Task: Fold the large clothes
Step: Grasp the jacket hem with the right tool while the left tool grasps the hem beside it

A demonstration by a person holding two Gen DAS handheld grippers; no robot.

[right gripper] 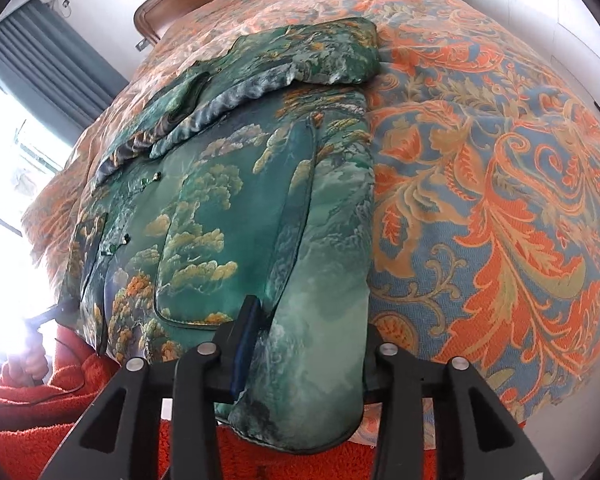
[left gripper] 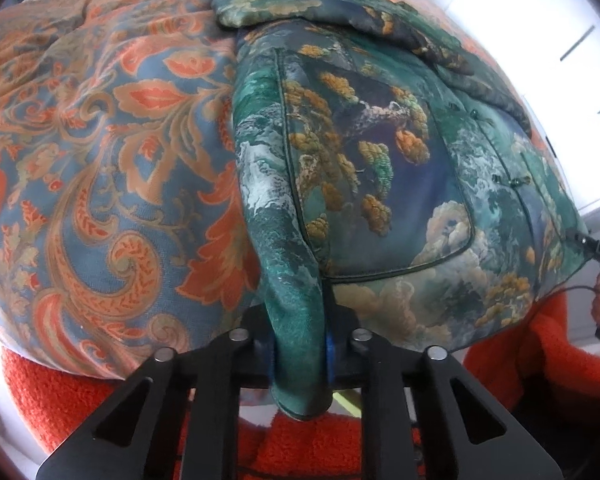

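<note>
The green landscape-print jacket (left gripper: 380,152) is spread front-up on the bed, over an orange-and-blue paisley bedspread (left gripper: 100,140), with its hem hanging off the near edge. A pinched fold of the hem corner is clamped in the narrowly closed left gripper (left gripper: 300,350), apparently so the bottom can be lifted. At the opposite corner, in the right wrist view, the jaws of the right gripper (right gripper: 308,348) are seen partly spread around a thick bulge of fabric; whether the pads press on it cannot be told. Both corners seem to be taken so the hem can be carried upward evenly toward the collar (right gripper: 188,92).
</note>
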